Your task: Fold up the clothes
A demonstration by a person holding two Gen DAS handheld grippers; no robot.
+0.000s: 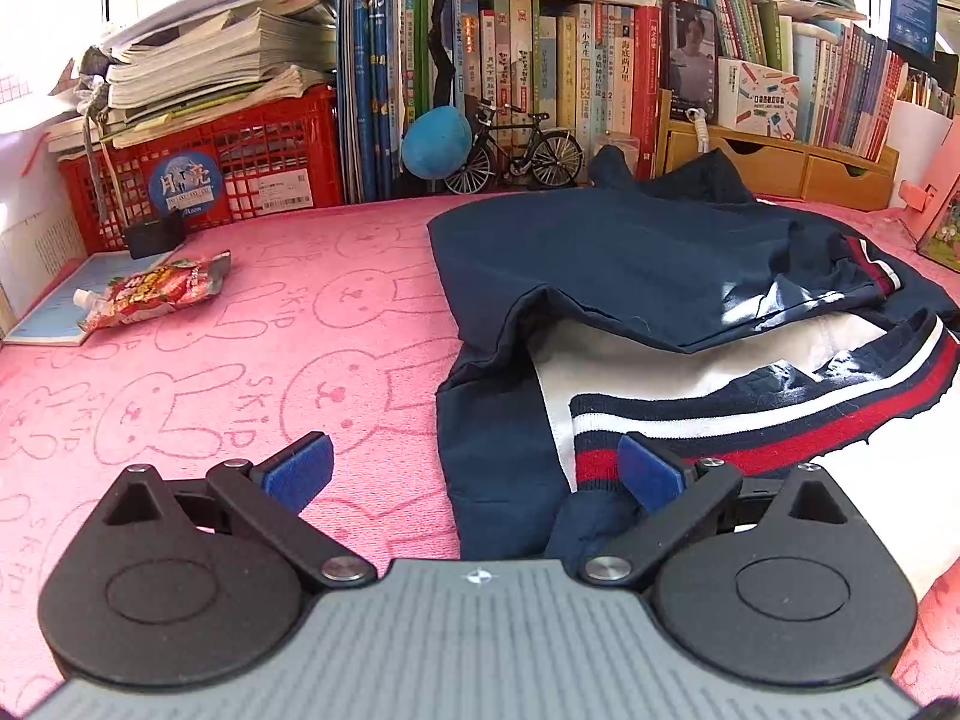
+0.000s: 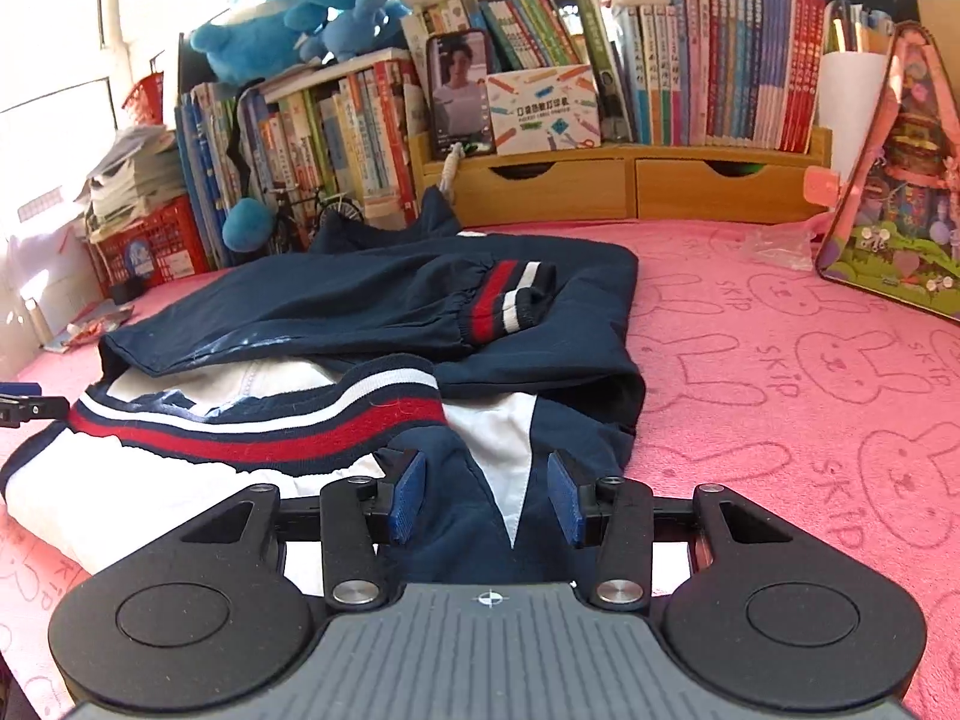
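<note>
Jacket [image 2: 372, 312] half folded on pink cover; left gripper [image 1: 474, 468] gaping, right gripper [image 2: 486, 495] half-open astride near hem, unclamped; next, pinch and lift.

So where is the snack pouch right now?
In the left wrist view, the snack pouch lies at far left on the pink blanket, partly on a blue book, in front of the red crate.

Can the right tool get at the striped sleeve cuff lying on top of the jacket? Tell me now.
Probably yes. The right tool is open over the jacket's near edge, and the striped cuff lies exposed on top further ahead, with nothing covering it or standing between.
</note>
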